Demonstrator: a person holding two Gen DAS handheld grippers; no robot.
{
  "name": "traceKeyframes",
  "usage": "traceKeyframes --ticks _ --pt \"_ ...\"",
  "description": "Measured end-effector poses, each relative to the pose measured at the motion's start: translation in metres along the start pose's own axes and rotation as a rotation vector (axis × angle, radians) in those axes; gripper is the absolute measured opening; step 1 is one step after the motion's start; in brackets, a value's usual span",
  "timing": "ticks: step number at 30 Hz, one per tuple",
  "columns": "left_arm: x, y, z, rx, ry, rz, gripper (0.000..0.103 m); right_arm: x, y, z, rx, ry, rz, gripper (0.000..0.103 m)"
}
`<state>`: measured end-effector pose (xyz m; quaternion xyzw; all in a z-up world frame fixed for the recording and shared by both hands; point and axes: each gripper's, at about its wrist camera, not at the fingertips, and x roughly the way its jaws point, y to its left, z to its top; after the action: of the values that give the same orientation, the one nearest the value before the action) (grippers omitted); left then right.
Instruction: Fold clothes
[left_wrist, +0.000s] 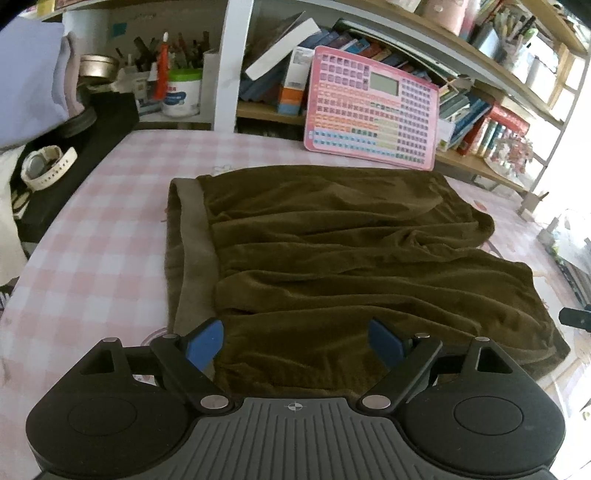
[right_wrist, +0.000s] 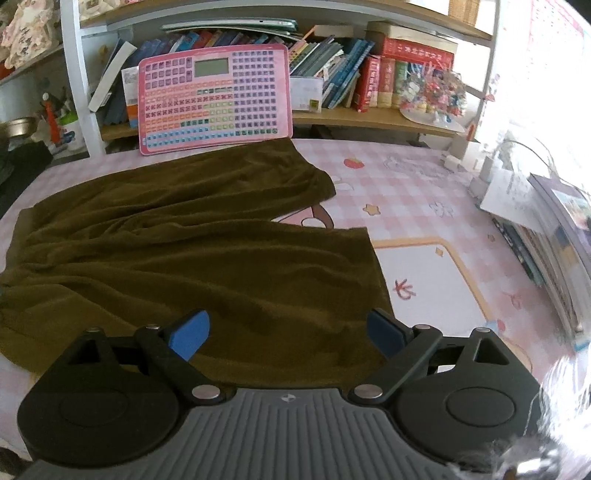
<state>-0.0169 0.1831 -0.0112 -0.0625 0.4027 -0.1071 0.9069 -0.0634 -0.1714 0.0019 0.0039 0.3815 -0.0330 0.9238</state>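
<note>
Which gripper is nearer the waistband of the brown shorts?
Left. The left gripper hangs open over the waistband end of the shorts; the right gripper is open over the near leg hem, opposite.

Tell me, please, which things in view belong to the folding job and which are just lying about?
For the job: brown shorts, left gripper, right gripper, both open above the cloth.

Lying about: pink keyboard toy, white watch, books on the shelf, white tub.
</note>
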Motion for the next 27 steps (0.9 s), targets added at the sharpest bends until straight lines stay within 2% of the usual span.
traceKeyframes --ticks 7,13,18,23,27 --pt "0.011 -0.013 0.01 -0.032 -0.006 0.056 0.088 0.033 -0.028 0.031 -0.073 0.003 0.057 0.093" --pt "0.036 -0.025 0.042 0.1 -0.034 0.148 0.088 0.088 -0.057 0.077 -0.19 0.008 0.14 0.093" --pt "0.059 -0.026 0.075 0.123 -0.069 0.178 0.088 0.143 -0.078 0.135 -0.264 0.01 0.246 0.093" --pt "0.096 -0.023 0.103 0.171 -0.028 0.246 0.087 0.2 -0.083 0.189 -0.37 0.02 0.342 0.09" --pt "0.122 -0.025 0.117 0.252 0.004 0.298 0.079 0.247 -0.078 0.223 -0.408 0.027 0.375 0.085"
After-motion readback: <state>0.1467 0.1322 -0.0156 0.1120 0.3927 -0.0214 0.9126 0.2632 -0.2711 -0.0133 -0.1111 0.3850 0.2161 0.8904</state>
